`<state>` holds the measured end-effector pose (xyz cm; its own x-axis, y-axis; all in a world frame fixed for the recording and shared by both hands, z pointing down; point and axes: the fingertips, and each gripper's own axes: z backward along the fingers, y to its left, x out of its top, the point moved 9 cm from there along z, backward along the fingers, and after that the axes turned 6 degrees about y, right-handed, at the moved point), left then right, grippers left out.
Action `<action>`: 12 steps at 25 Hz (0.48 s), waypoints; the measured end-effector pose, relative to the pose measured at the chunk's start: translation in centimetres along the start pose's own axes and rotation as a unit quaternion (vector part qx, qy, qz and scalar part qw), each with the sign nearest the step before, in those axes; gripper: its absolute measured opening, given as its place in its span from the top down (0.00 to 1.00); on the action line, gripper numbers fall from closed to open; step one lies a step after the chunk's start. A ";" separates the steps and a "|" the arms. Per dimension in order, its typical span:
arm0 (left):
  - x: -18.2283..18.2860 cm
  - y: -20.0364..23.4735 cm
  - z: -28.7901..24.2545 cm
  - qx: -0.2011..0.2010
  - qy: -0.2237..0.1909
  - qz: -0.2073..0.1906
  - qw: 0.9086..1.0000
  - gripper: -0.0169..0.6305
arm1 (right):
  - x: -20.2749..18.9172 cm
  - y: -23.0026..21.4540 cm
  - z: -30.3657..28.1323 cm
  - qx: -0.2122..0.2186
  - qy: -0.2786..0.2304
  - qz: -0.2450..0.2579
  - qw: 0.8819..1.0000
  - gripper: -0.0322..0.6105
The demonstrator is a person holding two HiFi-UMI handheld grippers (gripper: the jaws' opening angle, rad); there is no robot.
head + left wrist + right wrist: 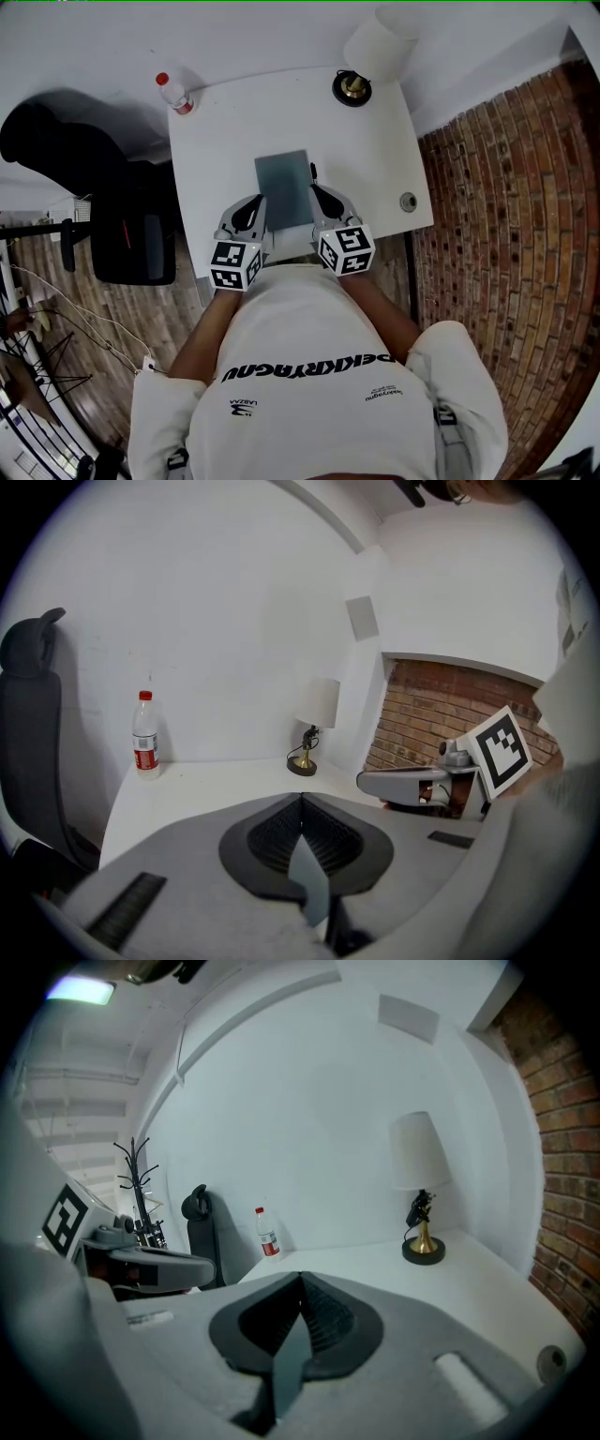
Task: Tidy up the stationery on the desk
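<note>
Slate-grey pad (pixel 284 187): we log the left gripper (pixel 257 201) clamped on its left edge and the right gripper (pixel 319 195) clamped on its right, near the middle of the desk's (pixel 234 131) front edge. Bottle (pixel 174 94), back left corner. Lamp (pixel 352 87), back right corner. Black chair (pixel 103 187), beyond the left edge.
</note>
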<state>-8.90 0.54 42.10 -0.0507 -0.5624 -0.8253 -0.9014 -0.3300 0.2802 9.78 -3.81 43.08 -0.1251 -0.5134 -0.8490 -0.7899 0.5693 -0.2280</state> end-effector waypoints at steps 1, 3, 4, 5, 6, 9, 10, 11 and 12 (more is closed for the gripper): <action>0.0 0.0 0.0 0.000 0.000 0.000 1.000 0.98 | 0.0 0.0 -0.1 0.000 0.001 -0.001 1.000 0.95; 0.0 0.1 -0.1 0.001 0.000 0.001 1.000 0.98 | -0.1 -0.1 -0.2 0.001 0.002 -0.001 1.000 0.95; 0.0 0.1 -0.1 0.001 -0.001 0.001 1.000 0.98 | -0.1 -0.1 -0.2 0.000 0.003 -0.002 1.000 0.95; 0.0 0.1 0.0 0.002 -0.002 0.001 1.000 0.98 | -0.2 -0.1 -0.2 -0.001 0.003 -0.002 1.000 0.95; 0.0 0.2 0.0 0.002 -0.004 0.001 1.000 0.98 | -0.1 -0.1 -0.2 -0.002 0.002 -0.003 1.000 0.95; 0.1 0.2 0.0 0.003 -0.006 -0.001 1.000 0.98 | 0.0 -0.2 -0.2 -0.003 0.000 -0.004 1.000 0.95; 0.1 0.3 0.0 0.003 -0.006 -0.001 1.000 0.98 | 0.0 -0.2 -0.3 -0.003 -0.001 -0.004 1.000 0.95; 0.0 0.3 0.0 0.004 -0.005 -0.002 1.000 0.98 | -0.1 -0.1 -0.3 -0.002 -0.001 -0.004 1.000 0.95; 0.0 0.3 0.0 0.004 -0.004 -0.002 1.000 0.98 | -0.1 -0.1 -0.3 -0.002 0.000 -0.004 1.000 0.95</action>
<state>-9.20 0.47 42.18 -0.0506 -0.5549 -0.8304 -0.9051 -0.3260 0.2730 9.68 -4.03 43.32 -0.1180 -0.5175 -0.8475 -0.7938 0.5619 -0.2326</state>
